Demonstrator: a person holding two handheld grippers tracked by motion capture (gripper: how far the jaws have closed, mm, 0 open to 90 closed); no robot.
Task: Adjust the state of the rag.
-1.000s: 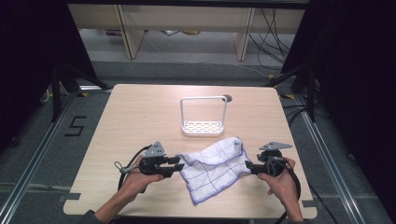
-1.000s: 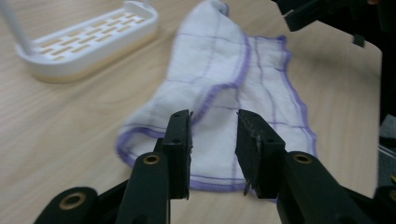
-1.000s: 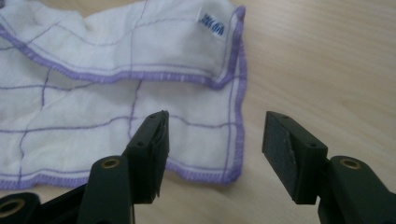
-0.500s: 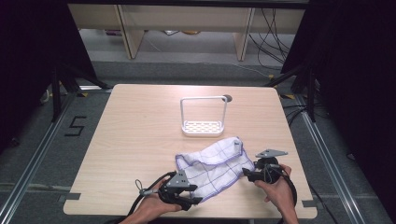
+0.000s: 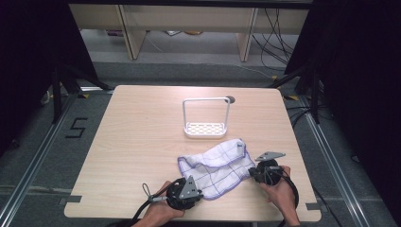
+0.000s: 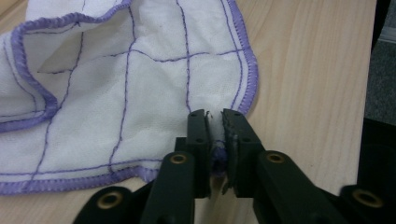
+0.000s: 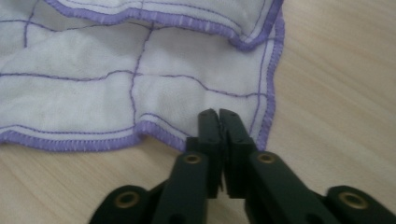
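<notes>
A: Cloth (image 5: 218, 166), white with a purple grid and purple stitched hem, lies rumpled on the near half of the wooden table (image 5: 142, 132), between the two hand-held grippers. Where is each gripper on it?

B: The left gripper (image 5: 197, 193) sits at the cloth's near corner, by the table's front edge; the right gripper (image 5: 251, 173) is at the cloth's right-hand end. Each rests in one hand of the person, whose hands enter from the bottom of the high view.

A: State of the jaws?

B: In the left gripper view the left gripper (image 6: 215, 122) has just been closing and now stands clamped on a bunched bit of the cloth (image 6: 116, 93) at its hemmed corner (white fabric shows pinched between the pads). In the right gripper view the right gripper (image 7: 218, 122) has likewise just been closing, and its jaws are pressed together on the cloth (image 7: 116, 93) close to a corner of the hem.

A: Other items?

B: A white wire rack (image 5: 206, 118) with a perforated base stands upright farther back on the table, apart from the cloth and from both grippers.
</notes>
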